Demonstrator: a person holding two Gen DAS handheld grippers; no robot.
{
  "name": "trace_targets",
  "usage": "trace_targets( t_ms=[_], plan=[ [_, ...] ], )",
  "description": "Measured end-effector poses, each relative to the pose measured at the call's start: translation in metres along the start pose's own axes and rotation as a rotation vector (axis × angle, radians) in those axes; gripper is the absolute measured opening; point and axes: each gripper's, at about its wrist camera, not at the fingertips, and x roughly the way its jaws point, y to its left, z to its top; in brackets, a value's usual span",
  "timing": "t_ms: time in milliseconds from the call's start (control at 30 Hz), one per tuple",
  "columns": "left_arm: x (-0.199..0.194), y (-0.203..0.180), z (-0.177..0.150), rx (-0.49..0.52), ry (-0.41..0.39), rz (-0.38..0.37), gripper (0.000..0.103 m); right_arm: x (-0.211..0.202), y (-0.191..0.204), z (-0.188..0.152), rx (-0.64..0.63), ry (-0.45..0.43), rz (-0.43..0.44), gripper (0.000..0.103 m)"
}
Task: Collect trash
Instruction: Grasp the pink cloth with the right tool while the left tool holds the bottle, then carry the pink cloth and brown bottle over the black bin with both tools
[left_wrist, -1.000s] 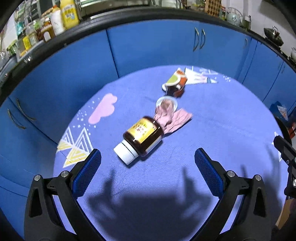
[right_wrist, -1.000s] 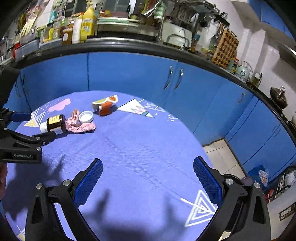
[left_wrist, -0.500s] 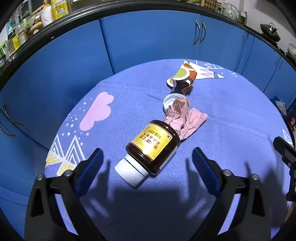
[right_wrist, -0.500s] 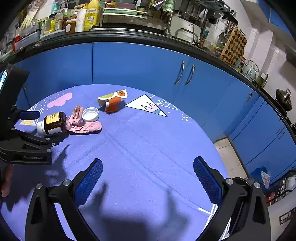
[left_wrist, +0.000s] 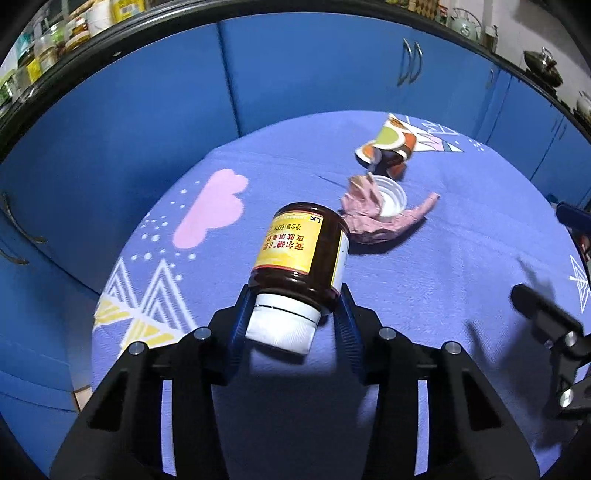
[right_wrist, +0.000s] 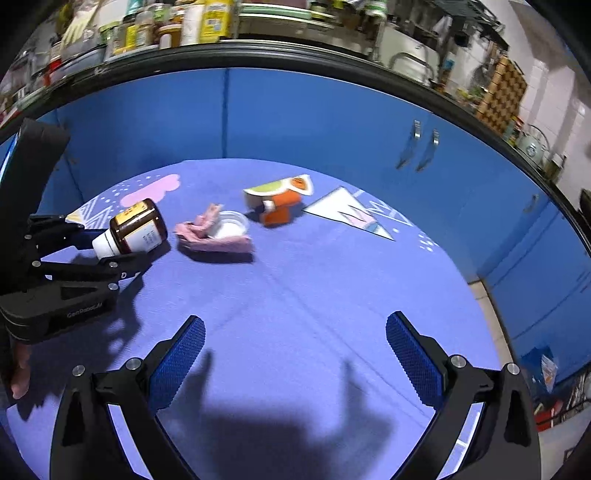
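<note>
Left claw closing on bottle, white cap between pads, tissue just beyond. Right claw wide open, empty, above cloth.

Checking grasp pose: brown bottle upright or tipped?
Tipped: brown bottle lies on its side on the cloth, white cap toward the left gripper.

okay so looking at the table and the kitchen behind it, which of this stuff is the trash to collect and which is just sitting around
Trash to collect:
- brown bottle, at its cap end between the closing left claw
- pink crumpled wrapper
- white lid
- crushed paper cup

Just sitting around:
- patterned tablecloth
- jars on the counter
- chequered board
- kettle
</note>
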Motion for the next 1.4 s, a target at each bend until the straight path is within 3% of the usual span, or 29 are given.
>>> trace_targets(
  t_ms=[267, 567, 600, 700, 800, 867, 1133, 1167, 1400],
  plan=[
    [-0.008, 0.021, -0.002, -0.034, -0.019, 0.036, 0.046, 0.033, 0.026, 0.024, 0.012, 0.019, 0.114, 0.096],
    [-0.004, 0.046, 0.003, -0.069, -0.034, 0.073, 0.046, 0.061, 0.040, 0.040, 0.009, 0.033, 0.132, 0.095],
    [-0.003, 0.047, 0.003, -0.070, -0.034, 0.075, 0.046, 0.063, 0.040, 0.041, 0.010, 0.033, 0.137, 0.090],
    [-0.001, 0.050, 0.004, -0.073, -0.035, 0.076, 0.046, 0.073, 0.041, 0.044, 0.014, 0.060, 0.149, 0.062],
    [0.004, 0.052, 0.005, -0.076, -0.030, 0.071, 0.046, 0.075, 0.043, 0.042, 0.001, 0.061, 0.138, 0.057],
    [0.007, 0.051, 0.005, -0.077, -0.026, 0.067, 0.046, 0.073, 0.045, 0.039, -0.013, 0.062, 0.139, 0.043],
    [0.004, 0.043, 0.002, -0.080, -0.012, 0.055, 0.046, 0.047, 0.043, 0.029, -0.032, 0.073, 0.201, 0.021],
    [0.002, 0.041, 0.001, -0.077, -0.013, 0.055, 0.046, 0.044, 0.042, 0.026, -0.035, 0.077, 0.205, 0.010],
    [-0.021, 0.015, -0.006, -0.048, -0.031, 0.043, 0.046, 0.009, 0.025, 0.006, -0.013, 0.061, 0.197, 0.009]
  ],
)
